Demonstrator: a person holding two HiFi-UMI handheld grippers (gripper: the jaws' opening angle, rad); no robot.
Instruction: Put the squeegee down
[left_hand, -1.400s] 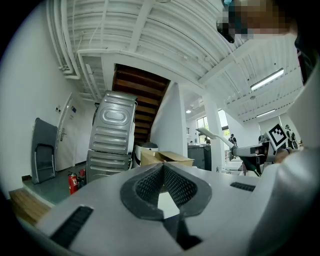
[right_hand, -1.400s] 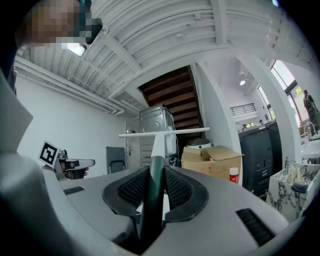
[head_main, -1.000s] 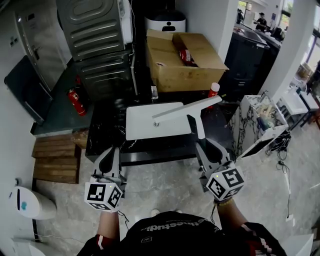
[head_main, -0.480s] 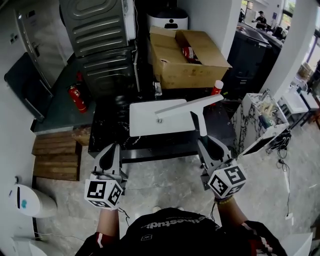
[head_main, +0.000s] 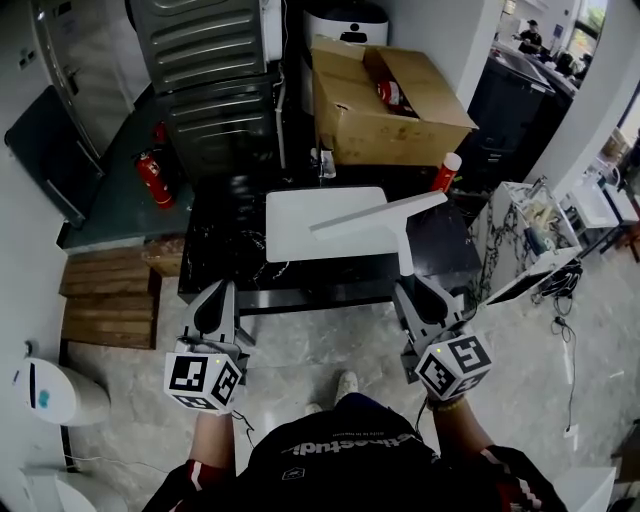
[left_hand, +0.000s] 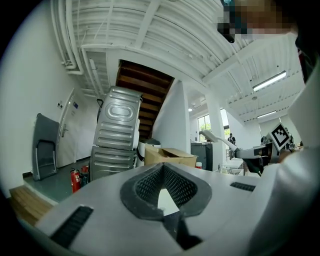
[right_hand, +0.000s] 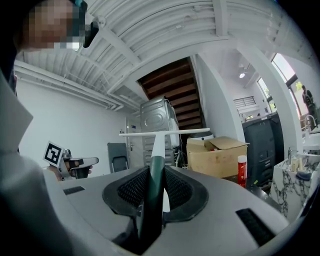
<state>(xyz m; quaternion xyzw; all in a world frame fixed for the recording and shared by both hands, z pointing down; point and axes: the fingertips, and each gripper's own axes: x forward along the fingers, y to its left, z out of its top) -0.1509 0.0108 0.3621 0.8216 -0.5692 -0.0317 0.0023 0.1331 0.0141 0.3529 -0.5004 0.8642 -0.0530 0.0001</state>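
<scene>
The squeegee has a long white blade and a white handle that turns dark green at the grip. My right gripper is shut on that grip and holds it level, with the blade hanging over the white board on the black table. In the right gripper view the green handle is pinched between the mesh pads and the blade runs crosswise ahead of them. My left gripper hovers before the table's near edge, its tips together with nothing between them. The left gripper points towards the table.
An open cardboard box stands behind the table, with a red bottle at its right. A grey washing machine and a fire extinguisher are at the back left. Wooden steps lie left and a cluttered marble stand is at the right.
Both grippers have moved forward towards the table and sunk a little. The squeegee blade now hangs further over the white board. The right grip is unchanged.
</scene>
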